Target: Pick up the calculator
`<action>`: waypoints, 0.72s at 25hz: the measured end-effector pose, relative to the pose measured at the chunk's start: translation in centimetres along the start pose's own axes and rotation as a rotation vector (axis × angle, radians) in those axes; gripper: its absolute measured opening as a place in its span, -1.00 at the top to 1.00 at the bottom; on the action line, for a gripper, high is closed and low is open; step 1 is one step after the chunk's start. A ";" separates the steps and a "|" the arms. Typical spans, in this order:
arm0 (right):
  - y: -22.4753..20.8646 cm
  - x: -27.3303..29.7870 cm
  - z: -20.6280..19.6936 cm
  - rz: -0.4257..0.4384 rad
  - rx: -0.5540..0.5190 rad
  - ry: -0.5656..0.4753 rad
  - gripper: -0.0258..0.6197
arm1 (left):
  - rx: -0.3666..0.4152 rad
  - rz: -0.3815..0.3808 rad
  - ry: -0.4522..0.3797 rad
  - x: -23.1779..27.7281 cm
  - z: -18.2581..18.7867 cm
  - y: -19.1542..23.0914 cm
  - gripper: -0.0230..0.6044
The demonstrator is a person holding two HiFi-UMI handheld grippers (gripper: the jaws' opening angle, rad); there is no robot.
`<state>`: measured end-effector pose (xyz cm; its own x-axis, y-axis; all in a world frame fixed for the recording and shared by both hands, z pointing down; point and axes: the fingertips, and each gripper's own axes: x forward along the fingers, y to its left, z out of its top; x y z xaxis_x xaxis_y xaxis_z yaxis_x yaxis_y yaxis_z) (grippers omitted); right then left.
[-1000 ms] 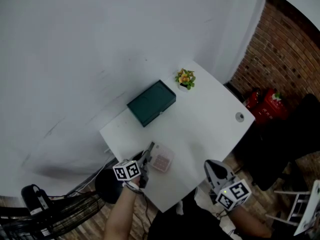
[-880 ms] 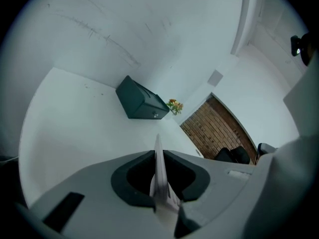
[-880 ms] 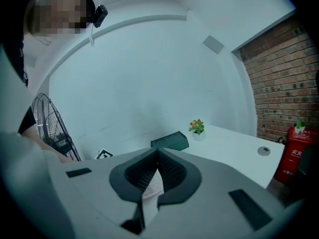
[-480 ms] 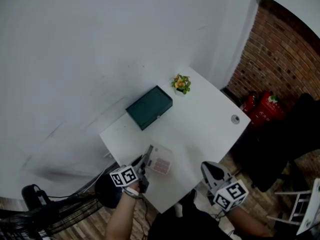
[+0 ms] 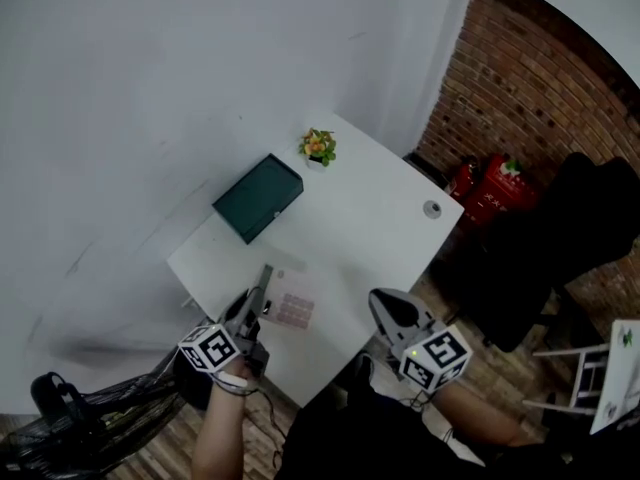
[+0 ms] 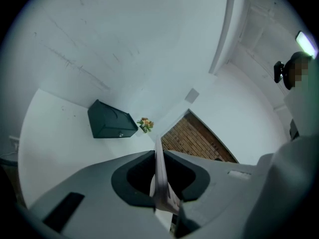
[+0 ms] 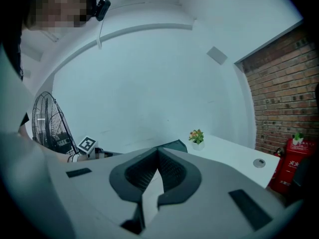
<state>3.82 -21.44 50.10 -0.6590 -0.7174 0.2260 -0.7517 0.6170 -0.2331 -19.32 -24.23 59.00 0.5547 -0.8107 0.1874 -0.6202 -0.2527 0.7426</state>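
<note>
Left gripper point(image 5: 262, 290) is clamped tight on the calculator point(image 5: 292, 301), pinching its left edge, and the calculator is over the near-left part of the table point(image 5: 370, 228). Green box point(image 5: 258, 198) is on the table's far-left side, small plant point(image 5: 318, 146) at its far corner. Right gripper point(image 5: 388, 306) is at the table's near edge, jaws together, nothing held.

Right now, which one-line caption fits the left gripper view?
Left gripper shut on the calculator, seen edge-on; behind, a dark green box and small potted plant on a white table.
</note>
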 end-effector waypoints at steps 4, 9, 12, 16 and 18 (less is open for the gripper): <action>-0.1 -0.6 0.9 -0.009 -0.012 -0.016 0.91 | 0.032 -0.045 -0.014 -0.3 0.9 -3.3 0.78; 0.3 -0.6 1.8 -0.011 -0.035 -0.029 0.91 | 0.087 -0.085 -0.027 -0.7 2.4 -6.4 0.78; 0.6 -0.8 2.2 -0.008 -0.048 -0.031 0.91 | 0.110 -0.116 -0.045 -0.9 3.5 -8.5 0.78; 0.8 -0.8 3.2 -0.002 -0.061 -0.050 0.91 | 0.147 -0.159 -0.072 -1.2 5.3 -11.2 0.78; 0.8 -0.9 3.6 -0.001 -0.064 -0.057 0.91 | 0.160 -0.176 -0.085 -1.4 6.0 -12.4 0.78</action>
<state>3.88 -21.44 46.29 -0.6569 -0.7343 0.1711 -0.7538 0.6343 -0.1717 -15.75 -23.15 45.71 0.6176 -0.7865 0.0040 -0.6016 -0.4691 0.6465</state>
